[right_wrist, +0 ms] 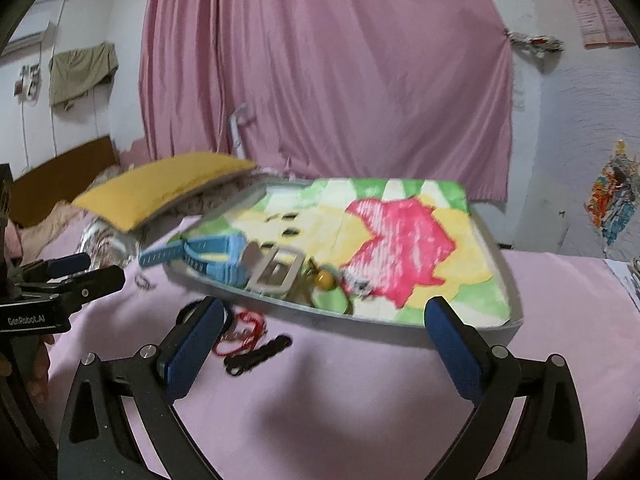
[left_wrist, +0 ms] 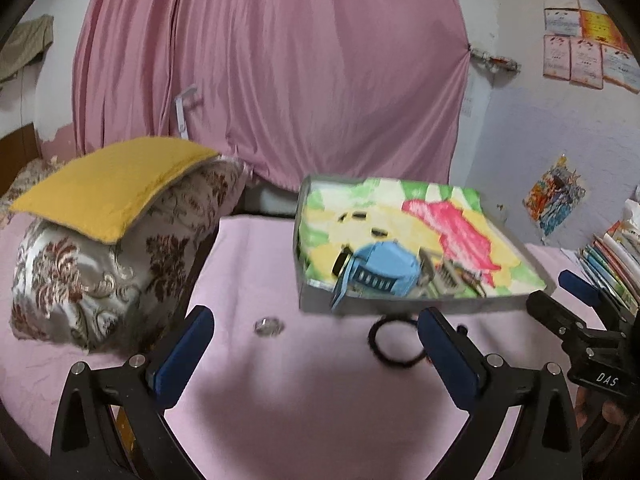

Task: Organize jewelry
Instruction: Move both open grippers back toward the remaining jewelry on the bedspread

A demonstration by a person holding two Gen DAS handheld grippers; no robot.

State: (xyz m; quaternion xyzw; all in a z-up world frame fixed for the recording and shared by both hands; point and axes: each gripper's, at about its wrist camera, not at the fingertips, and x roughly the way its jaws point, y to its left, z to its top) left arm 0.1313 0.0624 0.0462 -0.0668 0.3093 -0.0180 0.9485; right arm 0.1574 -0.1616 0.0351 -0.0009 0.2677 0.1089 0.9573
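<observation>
A shallow grey tray (left_wrist: pixel 400 303) lined with a green, yellow and pink drawing lies on the pink bed; it also shows in the right wrist view (right_wrist: pixel 500 330). Inside it are a blue watch (left_wrist: pixel 380 272) (right_wrist: pixel 212 258), a grey buckle (right_wrist: pixel 276 270) and a yellow bead (right_wrist: pixel 325 279). On the sheet in front lie a black hair tie (left_wrist: pixel 394 342), a small clear ring (left_wrist: pixel 268 326), a red string bracelet (right_wrist: pixel 244 332) and a black hair clip (right_wrist: pixel 258 354). My left gripper (left_wrist: pixel 316 352) is open above the sheet near the hair tie. My right gripper (right_wrist: pixel 324 344) is open before the tray.
A brown-patterned pillow (left_wrist: pixel 100 280) topped by a yellow cushion (left_wrist: pixel 116 184) sits left of the tray. A pink curtain (left_wrist: pixel 280 72) hangs behind. Stacked books (left_wrist: pixel 612 256) lie at the right edge. The right gripper shows in the left wrist view (left_wrist: pixel 576 304).
</observation>
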